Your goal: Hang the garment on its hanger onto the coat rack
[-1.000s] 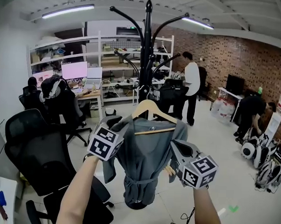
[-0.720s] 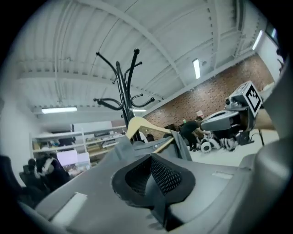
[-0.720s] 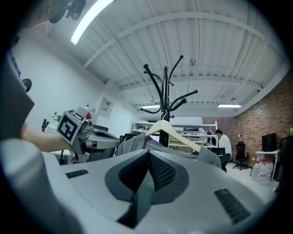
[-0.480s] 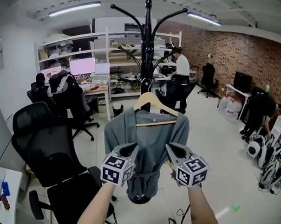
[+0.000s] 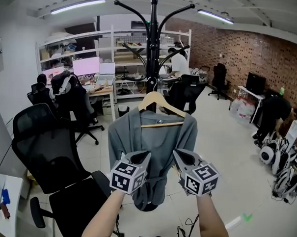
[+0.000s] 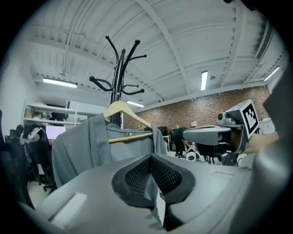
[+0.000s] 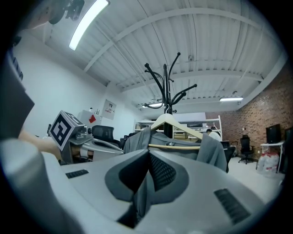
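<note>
Garment (image 5: pixel 152 135), soft grey cloth with a tied waist belt, hangs by its curved wooden hanger (image 5: pixel 161 104) from the black metal coat rack (image 5: pixel 153 42), so it looks already placed. At its left front edge the left gripper (image 5: pixel 143 156) is clamped on a fold of cloth. At the right edge the right gripper (image 5: pixel 180 155) pinches likewise, probably to steady or straighten the drape.

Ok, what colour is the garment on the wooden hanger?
The garment is plain grey, with no pattern. It shows best in the head view.
</note>
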The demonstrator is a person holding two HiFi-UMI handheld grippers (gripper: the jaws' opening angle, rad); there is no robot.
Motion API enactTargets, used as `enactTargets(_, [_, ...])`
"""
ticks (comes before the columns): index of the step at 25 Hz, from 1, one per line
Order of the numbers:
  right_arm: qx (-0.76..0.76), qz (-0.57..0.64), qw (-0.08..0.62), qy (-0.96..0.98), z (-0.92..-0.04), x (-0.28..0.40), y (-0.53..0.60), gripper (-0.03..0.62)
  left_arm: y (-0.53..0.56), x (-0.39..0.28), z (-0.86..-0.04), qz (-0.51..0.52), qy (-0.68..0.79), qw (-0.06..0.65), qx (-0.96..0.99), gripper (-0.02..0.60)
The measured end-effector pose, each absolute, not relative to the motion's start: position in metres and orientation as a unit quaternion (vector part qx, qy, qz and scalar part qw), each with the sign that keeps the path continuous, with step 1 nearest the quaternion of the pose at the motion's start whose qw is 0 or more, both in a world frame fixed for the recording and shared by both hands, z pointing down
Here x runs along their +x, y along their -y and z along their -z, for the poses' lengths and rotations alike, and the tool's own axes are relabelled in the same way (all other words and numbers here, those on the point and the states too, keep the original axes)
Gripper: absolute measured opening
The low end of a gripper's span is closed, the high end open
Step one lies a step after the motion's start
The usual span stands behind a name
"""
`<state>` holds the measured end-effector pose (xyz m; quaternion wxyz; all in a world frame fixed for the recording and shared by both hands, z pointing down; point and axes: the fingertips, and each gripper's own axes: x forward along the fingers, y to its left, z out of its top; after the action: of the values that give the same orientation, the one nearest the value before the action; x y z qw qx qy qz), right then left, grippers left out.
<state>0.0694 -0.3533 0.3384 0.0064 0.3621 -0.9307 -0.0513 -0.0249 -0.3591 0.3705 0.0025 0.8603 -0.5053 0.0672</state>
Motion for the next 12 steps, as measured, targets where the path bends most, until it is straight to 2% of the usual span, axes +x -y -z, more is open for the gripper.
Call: enactTargets(12, [0.363,0.049,0.009,0.93,-0.3417,0.0691,0.3504,0.0,0.3584,-0.0217,-0.3688,-0.065,0.5,0.002,0.863,0.005])
